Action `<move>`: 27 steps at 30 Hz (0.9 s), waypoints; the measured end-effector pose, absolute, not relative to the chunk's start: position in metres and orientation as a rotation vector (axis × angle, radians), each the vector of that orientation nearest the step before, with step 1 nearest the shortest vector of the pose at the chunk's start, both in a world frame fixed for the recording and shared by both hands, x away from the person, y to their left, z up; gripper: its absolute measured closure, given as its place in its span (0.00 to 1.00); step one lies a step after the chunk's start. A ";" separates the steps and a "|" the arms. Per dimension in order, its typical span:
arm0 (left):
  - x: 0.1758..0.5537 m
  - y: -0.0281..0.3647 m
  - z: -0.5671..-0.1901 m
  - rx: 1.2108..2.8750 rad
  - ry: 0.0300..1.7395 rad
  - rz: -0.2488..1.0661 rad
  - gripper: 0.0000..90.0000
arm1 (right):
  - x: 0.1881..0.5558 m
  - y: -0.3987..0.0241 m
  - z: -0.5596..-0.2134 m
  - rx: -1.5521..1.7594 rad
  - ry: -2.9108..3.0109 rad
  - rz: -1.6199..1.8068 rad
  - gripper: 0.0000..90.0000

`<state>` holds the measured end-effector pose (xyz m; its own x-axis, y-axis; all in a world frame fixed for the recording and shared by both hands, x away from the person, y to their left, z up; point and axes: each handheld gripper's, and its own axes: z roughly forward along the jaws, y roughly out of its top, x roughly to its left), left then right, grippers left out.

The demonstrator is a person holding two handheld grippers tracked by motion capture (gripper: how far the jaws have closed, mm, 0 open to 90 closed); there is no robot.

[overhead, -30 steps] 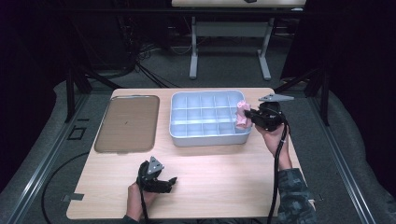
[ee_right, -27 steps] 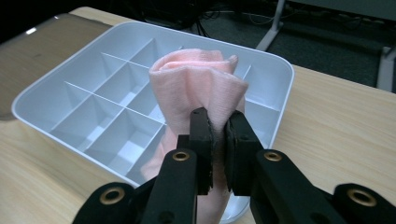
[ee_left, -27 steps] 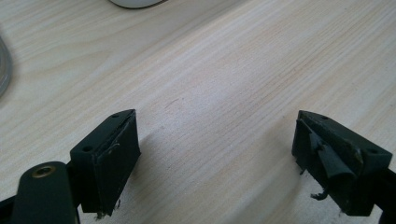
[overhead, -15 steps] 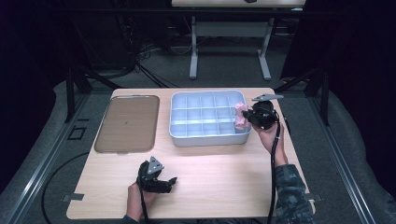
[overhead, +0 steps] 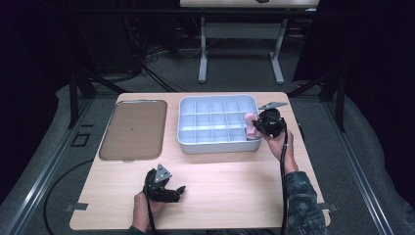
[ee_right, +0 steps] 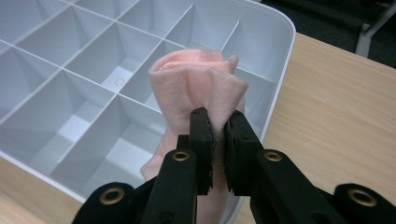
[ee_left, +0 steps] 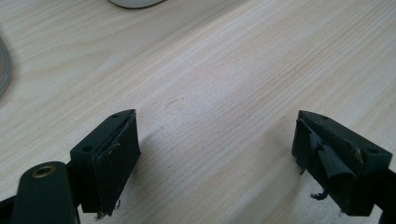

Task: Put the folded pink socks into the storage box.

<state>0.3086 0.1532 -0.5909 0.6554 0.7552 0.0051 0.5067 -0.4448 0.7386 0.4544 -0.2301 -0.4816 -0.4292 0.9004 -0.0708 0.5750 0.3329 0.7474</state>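
Far left: dark room, grey carpet floor, a metal rail running along it, black cables tangled behind. Centre: a pale wood table, grain running lengthwise, bare across its near half, tape tabs at the near corners. On its left part, a brown flat tray lying well apart from the near edge. Near the front left, the left gripper held low over bare wood, well apart from the tray and the bin, jaws standing wide with nothing between them; in the left gripper view, just wood grain under the two black pads, the right pad's lining torn and curling. Just right of the tray, a pale grey bin split into a grid of compartments. At the bin's right end, a pink cloth hanging over the right-hand column of compartments, gripped by the right gripper; in the right gripper view, jaws pinched narrow on a fold of the cloth, its bulk bunched above the pads, its lower end dropping toward a compartment by the bin's wall; whether touching the floor of that compartment, cannot tell. Right of the bin, bare wood, then carpet. Behind the table, the white legs of a second table.
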 end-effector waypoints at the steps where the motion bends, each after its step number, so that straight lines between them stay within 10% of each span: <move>1: 0.309 0.153 -0.591 2.140 0.974 0.436 0.16 | 0.455 -0.229 -0.484 1.290 2.127 0.891 0.92; 27: 0.309 0.153 -0.591 2.138 0.975 0.436 0.16 | 0.461 -0.226 -0.506 1.322 2.301 0.742 0.91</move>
